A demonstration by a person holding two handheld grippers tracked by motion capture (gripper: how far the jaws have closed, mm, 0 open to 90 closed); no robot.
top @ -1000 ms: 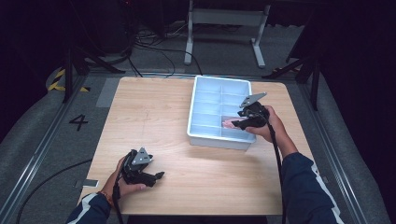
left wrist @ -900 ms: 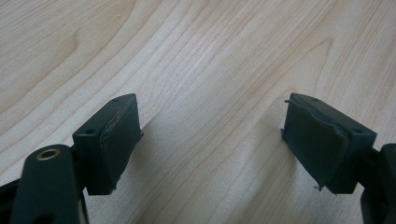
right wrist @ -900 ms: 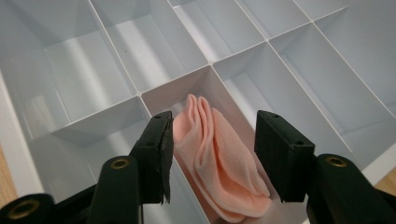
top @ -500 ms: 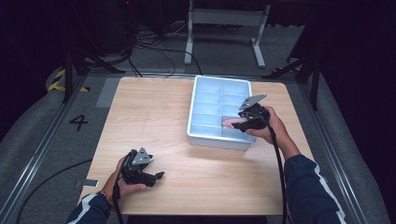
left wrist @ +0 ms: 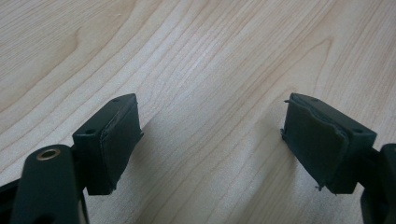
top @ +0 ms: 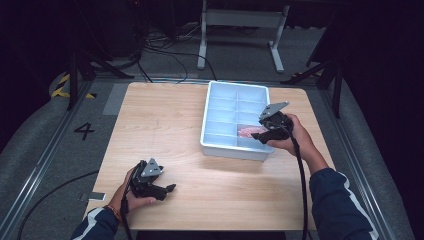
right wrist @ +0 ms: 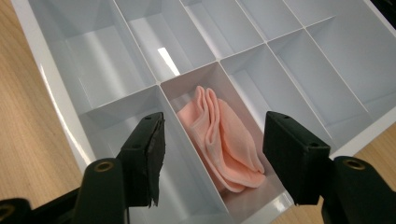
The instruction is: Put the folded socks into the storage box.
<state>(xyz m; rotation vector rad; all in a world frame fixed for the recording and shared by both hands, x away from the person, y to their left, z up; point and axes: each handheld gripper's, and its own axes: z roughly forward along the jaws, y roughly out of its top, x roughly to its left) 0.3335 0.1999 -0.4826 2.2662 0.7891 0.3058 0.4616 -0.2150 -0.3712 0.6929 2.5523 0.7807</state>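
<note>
a soft pink folded cloth (right wrist: 224, 142) lies in one box of the white plastic tray with many boxes (right wrist: 60, 116). the right claw (right wrist: 212, 156) hangs just over it, jaws wide apart, not touching it. the left claw (left wrist: 210, 140) is wide apart too, over the bare light wooden table (left wrist: 210, 56).

A single dark numeral "4" (top: 84, 131) on the grey floor mat left of the table (top: 160, 125)

Black claw (top: 170, 189), grey plate, navy white-striped sleeves (top: 340, 200).
</note>
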